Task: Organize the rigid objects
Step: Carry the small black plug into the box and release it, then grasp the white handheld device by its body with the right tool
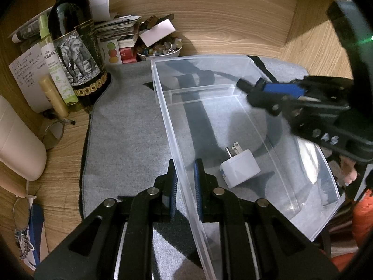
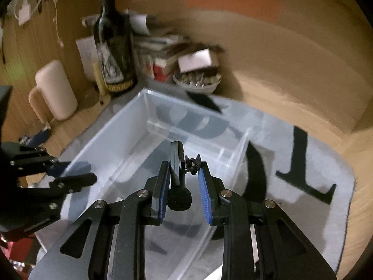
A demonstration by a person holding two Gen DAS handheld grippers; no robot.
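A clear plastic bin (image 1: 242, 58) with a divider sits on a grey mat (image 1: 130, 116). A white plug adapter (image 1: 240, 169) lies in its near compartment. My left gripper (image 1: 185, 182) straddles the bin's left wall, one finger on each side, and grips it. My right gripper (image 1: 242, 86) reaches over the bin from the right. In the right wrist view the right gripper (image 2: 184, 172) holds a black clip-like object with a small mount (image 2: 178, 163) between its blue pads, above the bin (image 2: 144, 98). The left gripper (image 2: 77, 175) shows at the bin's left wall.
A dark wine bottle (image 1: 74, 46) with an elephant label, tubes, papers and a bowl of beads (image 1: 160, 49) crowd the back left. A cream-coloured jug (image 1: 16, 140) stands left. Glasses (image 1: 53, 133) lie on the wooden desk. Wooden walls enclose the back.
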